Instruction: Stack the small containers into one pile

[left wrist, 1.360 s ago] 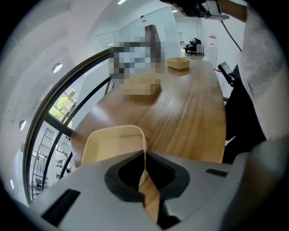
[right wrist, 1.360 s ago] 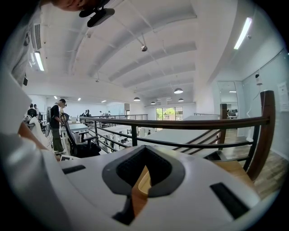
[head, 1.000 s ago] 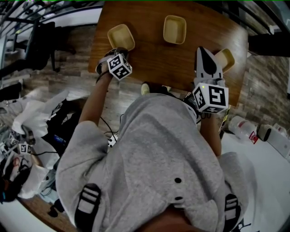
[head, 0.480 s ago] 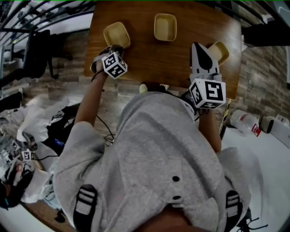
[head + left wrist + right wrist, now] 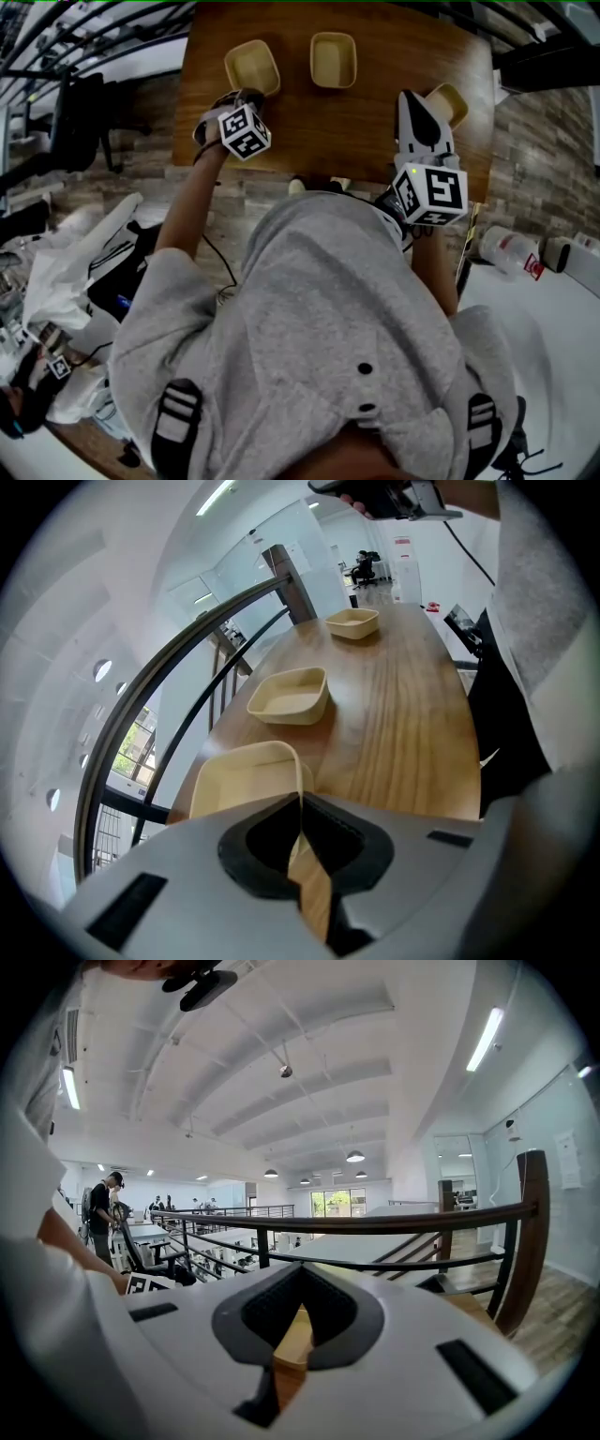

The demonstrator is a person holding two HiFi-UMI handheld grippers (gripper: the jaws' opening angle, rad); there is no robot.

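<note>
Three shallow beige containers lie on the wooden table. My left gripper is shut on the near rim of the left container. In the left gripper view its thin wall runs into the seam of my left gripper, with the left container just beyond. The middle container sits apart to its right. The right container lies beside my right gripper, which is shut and holds nothing. In the right gripper view my right gripper points nearly level over the table's edge.
A black railing runs along the table's far side. White bags and cables clutter the floor at the left, near a dark chair. Bottles lie on the floor at the right.
My left gripper has carried the left container to the right, closer to the middle container. The right gripper has shifted slightly and stays shut.
</note>
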